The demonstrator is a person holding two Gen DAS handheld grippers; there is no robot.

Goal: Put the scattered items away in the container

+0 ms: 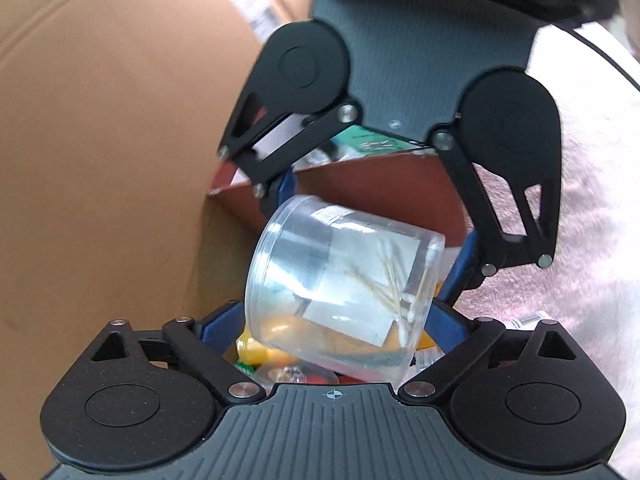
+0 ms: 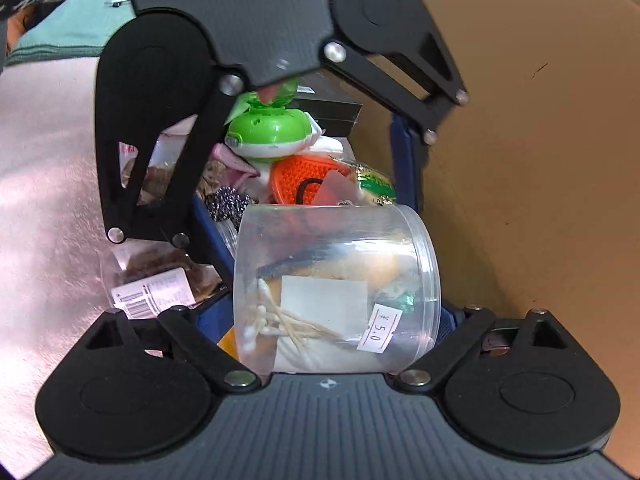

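A clear plastic jar (image 1: 344,280) holding cotton swabs lies tilted on its side over the pile inside the cardboard box (image 1: 100,160). My left gripper (image 1: 332,308) grips it end to end, lid and base against the blue fingers (image 1: 218,324). Facing it from the far side, my right gripper (image 1: 372,244) straddles the same jar, with a thin gap showing at the base. In the right wrist view the jar (image 2: 336,280), with its price sticker, fills the span of the right gripper (image 2: 332,316). The left gripper (image 2: 324,234) reaches in from above.
The box (image 2: 540,160) holds a green and white toy (image 2: 272,132), an orange item (image 2: 308,180) and several small things. A clear packet with a barcode (image 2: 152,288) lies at the edge of a pink cloth (image 2: 48,200). A tall cardboard wall stands close beside both grippers.
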